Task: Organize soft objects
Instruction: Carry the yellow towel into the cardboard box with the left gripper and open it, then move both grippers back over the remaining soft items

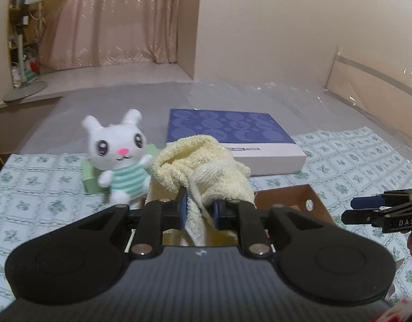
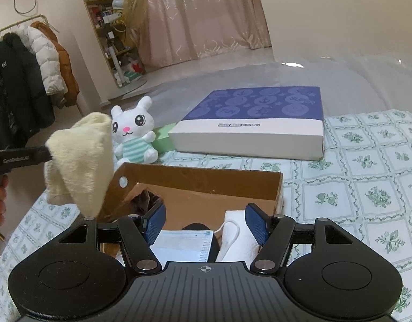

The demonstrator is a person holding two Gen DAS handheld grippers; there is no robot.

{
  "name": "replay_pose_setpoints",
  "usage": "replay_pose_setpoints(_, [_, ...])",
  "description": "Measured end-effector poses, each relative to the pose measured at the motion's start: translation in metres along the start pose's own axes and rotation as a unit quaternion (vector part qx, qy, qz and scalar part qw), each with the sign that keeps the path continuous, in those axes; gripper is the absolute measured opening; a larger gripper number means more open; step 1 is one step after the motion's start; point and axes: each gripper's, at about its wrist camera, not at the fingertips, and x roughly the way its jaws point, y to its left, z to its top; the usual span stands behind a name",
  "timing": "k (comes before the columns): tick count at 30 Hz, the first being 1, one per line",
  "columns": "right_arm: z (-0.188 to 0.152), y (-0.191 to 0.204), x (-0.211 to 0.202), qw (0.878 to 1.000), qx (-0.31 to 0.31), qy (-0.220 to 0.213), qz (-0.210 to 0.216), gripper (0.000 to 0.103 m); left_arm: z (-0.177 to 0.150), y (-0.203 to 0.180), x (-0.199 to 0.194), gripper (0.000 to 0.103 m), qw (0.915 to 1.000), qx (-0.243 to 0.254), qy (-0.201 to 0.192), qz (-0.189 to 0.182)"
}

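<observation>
The left gripper (image 1: 197, 210) has its fingers clamped on a cream terry-cloth towel (image 1: 198, 161), lifted beside the open brown cardboard box (image 2: 206, 185), probably for dropping in. The right gripper (image 2: 207, 224), fingers apart, hovers over the box.

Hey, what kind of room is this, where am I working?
Most likely a bedroom at home: the work surface looks like a bed under a floral sheet, coats hang on a clothes rack, and a pink curtain covers the far wall beside a cluttered bookshelf.
</observation>
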Motion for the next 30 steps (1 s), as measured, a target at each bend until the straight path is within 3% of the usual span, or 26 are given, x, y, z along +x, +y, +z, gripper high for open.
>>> replay_pose_setpoints(6, [-0.001, -0.005, 0.004, 1.000, 0.000, 0.000, -0.004, 0.065, 0.001, -0.014, 0.022, 0.018, 0.9997, 0.000, 0.014, -0.019])
replay_pose_setpoints(8, [-0.002, -0.007, 0.005, 1.000, -0.002, 0.002, -0.005, 0.065, 0.001, -0.018, 0.027, 0.026, 0.9996, 0.004, 0.018, -0.023])
replay_pose_setpoints(9, [-0.002, -0.007, 0.006, 1.000, -0.003, 0.004, -0.006, 0.065, 0.000, -0.019, 0.030, 0.037, 0.9994, 0.007, 0.022, -0.027])
replay_pose_setpoints(10, [-0.003, -0.007, 0.007, 1.000, -0.003, 0.005, -0.008, 0.065, -0.002, -0.019, 0.032, 0.040, 0.9991, 0.008, 0.030, -0.029])
replay_pose_setpoints(15, [-0.004, -0.007, 0.009, 1.000, -0.005, 0.008, -0.008, 0.065, -0.014, -0.017, 0.044, 0.040, 0.9966, 0.025, 0.077, -0.015])
replay_pose_setpoints(30, [-0.004, 0.010, 0.005, 1.000, -0.019, 0.011, -0.002, 0.065, -0.039, 0.014, 0.029, 0.040, 0.9942, 0.011, 0.107, -0.003])
